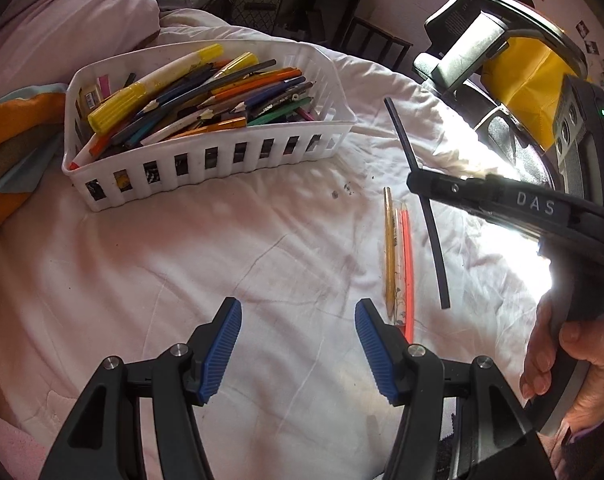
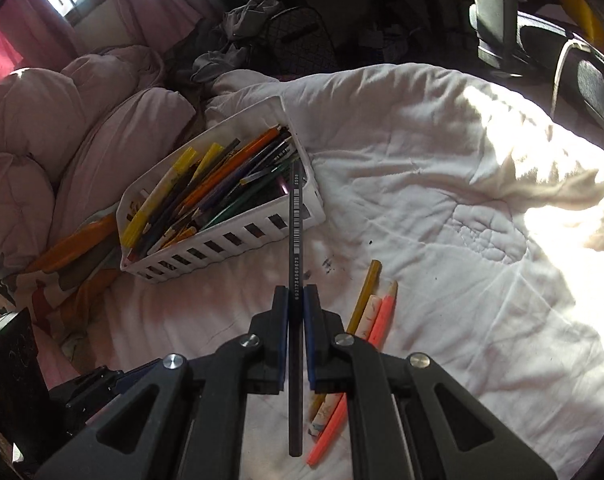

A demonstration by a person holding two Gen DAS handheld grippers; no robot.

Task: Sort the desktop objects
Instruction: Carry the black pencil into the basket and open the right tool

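A white slotted basket [image 1: 205, 160] full of coloured pencils and yellow markers sits on the white quilt; it also shows in the right wrist view [image 2: 237, 236]. My right gripper [image 2: 295, 292] is shut on a black pencil [image 2: 295, 216] held above the quilt, its far end over the basket's near corner. In the left wrist view that black pencil [image 1: 434, 224] hangs from the right gripper [image 1: 418, 182]. Three pencils, yellow [image 1: 390, 248], pale [image 1: 400, 264] and pink [image 1: 409, 272], lie together on the quilt; they also show in the right wrist view [image 2: 376, 308]. My left gripper [image 1: 297, 312] is open and empty, low over the quilt.
A pink pillow pile [image 2: 61, 128] and an orange patterned cloth [image 1: 9, 140] lie left of the basket. A dark bag [image 2: 297, 36] and clothes sit beyond the bed. Dark smudges [image 1: 342, 192] mark the quilt. Bright sunlight washes out the quilt's right side [image 2: 542, 184].
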